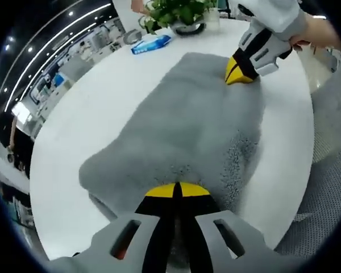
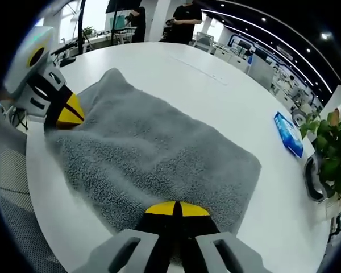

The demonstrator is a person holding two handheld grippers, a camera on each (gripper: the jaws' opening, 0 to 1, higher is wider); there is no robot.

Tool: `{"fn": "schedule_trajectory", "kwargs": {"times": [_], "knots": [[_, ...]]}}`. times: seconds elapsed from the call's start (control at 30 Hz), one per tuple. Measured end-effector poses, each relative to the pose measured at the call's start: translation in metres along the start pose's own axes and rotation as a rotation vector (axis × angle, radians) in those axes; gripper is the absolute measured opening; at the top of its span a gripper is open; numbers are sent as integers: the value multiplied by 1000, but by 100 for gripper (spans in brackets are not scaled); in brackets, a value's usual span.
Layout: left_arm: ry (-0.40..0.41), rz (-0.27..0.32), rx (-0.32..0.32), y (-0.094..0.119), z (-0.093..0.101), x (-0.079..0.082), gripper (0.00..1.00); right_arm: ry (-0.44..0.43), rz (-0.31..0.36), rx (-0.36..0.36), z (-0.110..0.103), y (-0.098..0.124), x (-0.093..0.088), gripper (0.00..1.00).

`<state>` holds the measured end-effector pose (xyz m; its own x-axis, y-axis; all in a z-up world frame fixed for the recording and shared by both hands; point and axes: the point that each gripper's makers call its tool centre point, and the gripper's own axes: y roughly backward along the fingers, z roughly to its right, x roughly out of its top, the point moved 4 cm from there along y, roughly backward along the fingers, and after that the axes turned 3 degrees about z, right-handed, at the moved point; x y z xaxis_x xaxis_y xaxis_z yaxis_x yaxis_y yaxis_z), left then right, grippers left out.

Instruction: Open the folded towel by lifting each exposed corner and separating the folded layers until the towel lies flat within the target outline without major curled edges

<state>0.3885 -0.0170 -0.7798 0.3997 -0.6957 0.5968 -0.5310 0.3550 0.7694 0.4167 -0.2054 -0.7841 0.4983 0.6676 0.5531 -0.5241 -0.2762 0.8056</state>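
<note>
1. Towel [image 1: 182, 131]: grey, fluffy, roughly rectangular, lying on the round white tabletop [image 1: 96, 102].
2. Left gripper [image 1: 177, 190]: yellow-tipped fingers pressed together, pinching one towel edge.
3. Right gripper [image 2: 176, 209]: fingers closed on the opposite towel edge.

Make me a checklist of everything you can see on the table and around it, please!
Surface: round white table, smooth.
Job's things: fluffy grey towel, still folded; no target outline seen.
Clutter: blue packet; green potted plant.
Grippers: left gripper and right gripper, yellow tips together on opposite towel edges.
Cables: nothing seen.
Surroundings: open office; ceiling light strips; people standing beyond the table.
</note>
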Motion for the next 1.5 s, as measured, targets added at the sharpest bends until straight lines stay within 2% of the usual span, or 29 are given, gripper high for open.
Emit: {"fn": "schedule_trajectory", "kwargs": {"times": [0.17, 0.47, 0.67, 0.93, 1.5], "knots": [[-35, -10, 0, 1, 5, 1, 0, 41, -65, 26, 5, -4, 5, 0], [-18, 20, -4, 3, 22, 4, 0, 110, -158, 43, 22, -17, 17, 0], [-36, 21, -16, 3, 30, 8, 0, 133, -165, 30, 28, -21, 20, 0], [-38, 33, -31, 3, 41, 12, 0, 95, -157, 58, 44, -30, 28, 0], [-67, 32, -56, 0, 55, 21, 0, 91, -151, 71, 49, -34, 31, 0]]}}
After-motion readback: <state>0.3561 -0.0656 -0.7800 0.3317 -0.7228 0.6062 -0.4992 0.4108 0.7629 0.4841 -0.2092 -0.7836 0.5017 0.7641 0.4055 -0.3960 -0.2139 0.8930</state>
